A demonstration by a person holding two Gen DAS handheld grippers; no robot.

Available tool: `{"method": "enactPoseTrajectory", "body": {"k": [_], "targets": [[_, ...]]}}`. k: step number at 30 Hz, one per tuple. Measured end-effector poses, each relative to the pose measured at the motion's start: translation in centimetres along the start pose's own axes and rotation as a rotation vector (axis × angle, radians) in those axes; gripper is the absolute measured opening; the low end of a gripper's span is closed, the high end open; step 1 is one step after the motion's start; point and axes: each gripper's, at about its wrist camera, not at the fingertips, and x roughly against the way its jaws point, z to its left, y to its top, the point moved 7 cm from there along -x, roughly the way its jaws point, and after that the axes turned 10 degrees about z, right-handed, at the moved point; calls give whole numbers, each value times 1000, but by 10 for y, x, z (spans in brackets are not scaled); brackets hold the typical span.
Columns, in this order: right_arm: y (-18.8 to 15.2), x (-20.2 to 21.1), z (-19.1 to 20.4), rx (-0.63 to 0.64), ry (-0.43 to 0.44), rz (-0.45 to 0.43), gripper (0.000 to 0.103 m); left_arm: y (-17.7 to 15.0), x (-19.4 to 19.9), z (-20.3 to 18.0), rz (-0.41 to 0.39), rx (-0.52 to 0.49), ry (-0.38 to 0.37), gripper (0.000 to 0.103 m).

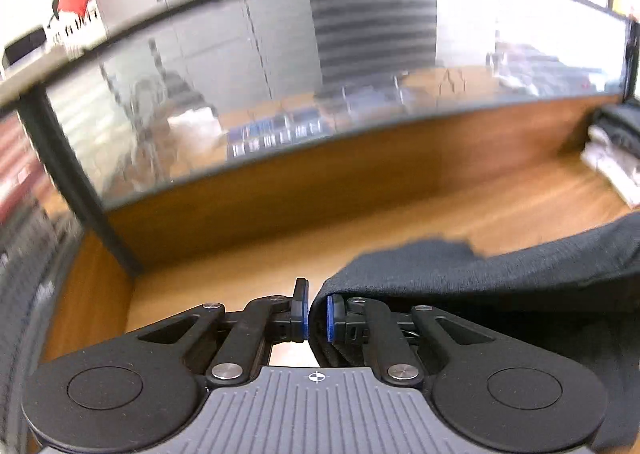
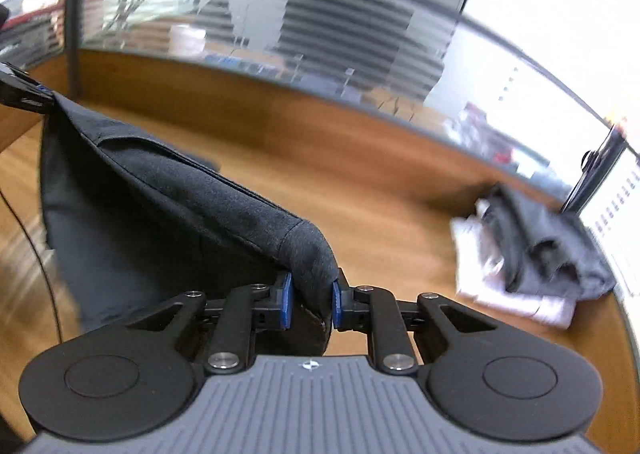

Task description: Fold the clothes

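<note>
Above the wooden table (image 2: 360,182), my left tongs (image 1: 317,314) and right tongs (image 2: 312,304) each pinch a corner of the dark garment (image 2: 160,206), best kept taut and level for a straight fold.

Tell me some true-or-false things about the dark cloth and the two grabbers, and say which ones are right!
1. Both grabbers pinch the dark garment. True: the left gripper and the right gripper each clamp an edge.
2. The garment lies flat on the wooden table. False: it hangs stretched between the grippers.
3. A pile of folded clothes sits on the table. True.
4. That pile is bright red. False: it is grey and white.
5. A glass partition borders the table. True.
</note>
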Motion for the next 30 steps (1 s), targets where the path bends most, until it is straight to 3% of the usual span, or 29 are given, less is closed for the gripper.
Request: {"method": "enactPoseTrajectory", "body": {"k": [7, 12, 16, 20, 25, 30], "targets": [[79, -1, -39, 29, -43, -120, 19, 57, 35, 9, -141, -32, 33, 7], [147, 23, -70, 59, -128, -283, 19, 91, 67, 11, -246, -61, 53, 6], [168, 47, -92, 45, -152, -354, 19, 119, 92, 13, -329, -84, 69, 5], [137, 35, -96, 33, -99, -271, 19, 57, 84, -14, -217, -174, -1, 5], [55, -6, -76, 14, -29, -61, 18, -45, 58, -57, -5, -317, -79, 5], [-29, -45, -52, -36, 11, 124, 18, -119, 42, -93, 186, -404, -202, 5]]}}
